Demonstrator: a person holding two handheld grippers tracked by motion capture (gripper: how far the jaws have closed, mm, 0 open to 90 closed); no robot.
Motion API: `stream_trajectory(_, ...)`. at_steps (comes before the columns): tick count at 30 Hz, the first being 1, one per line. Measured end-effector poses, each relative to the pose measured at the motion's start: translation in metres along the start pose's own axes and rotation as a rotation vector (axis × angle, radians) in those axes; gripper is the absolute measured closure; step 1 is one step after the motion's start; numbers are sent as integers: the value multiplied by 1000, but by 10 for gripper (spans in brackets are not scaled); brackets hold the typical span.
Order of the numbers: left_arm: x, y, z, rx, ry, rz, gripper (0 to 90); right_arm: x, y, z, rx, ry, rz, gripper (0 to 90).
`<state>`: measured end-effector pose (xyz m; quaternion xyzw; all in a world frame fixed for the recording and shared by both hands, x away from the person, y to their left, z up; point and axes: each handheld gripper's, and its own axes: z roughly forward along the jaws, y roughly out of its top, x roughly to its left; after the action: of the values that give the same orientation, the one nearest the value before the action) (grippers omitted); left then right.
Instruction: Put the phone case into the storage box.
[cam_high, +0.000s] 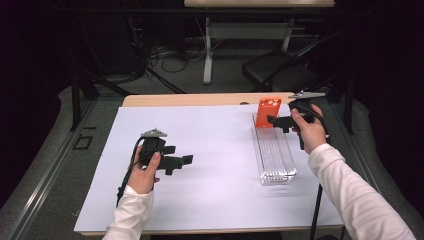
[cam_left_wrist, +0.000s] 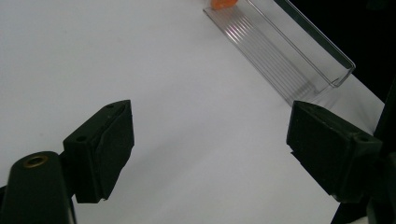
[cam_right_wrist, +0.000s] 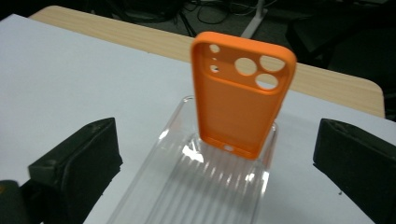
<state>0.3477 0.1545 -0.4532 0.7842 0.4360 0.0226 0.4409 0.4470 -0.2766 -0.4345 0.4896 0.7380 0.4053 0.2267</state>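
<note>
One orange case (cam_right_wrist: 240, 100) stands upright in one clear tray (cam_high: 274, 155)'s far end; two grippers, left (cam_high: 181, 162) and right (cam_high: 274, 120), both gape wide, empty.

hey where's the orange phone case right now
The orange phone case stands upright in the far end of the clear ribbed tray, at the right of the high view, just in front of the right gripper, whose open jaws are not touching it.
</note>
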Motion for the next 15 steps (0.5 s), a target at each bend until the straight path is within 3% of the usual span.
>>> stream_trajectory(4,0,0,0,-2,-1,-2,154,12,-1,-5,-16,49,-4,0)
stream_trajectory(10,-1,0,-1,-8,-4,-5,154,35,-7,-14,-50,177,8,0)
stream_trajectory(15,0,0,-2,-9,-7,1,154,54,-21,-18,-51,204,-59,0)
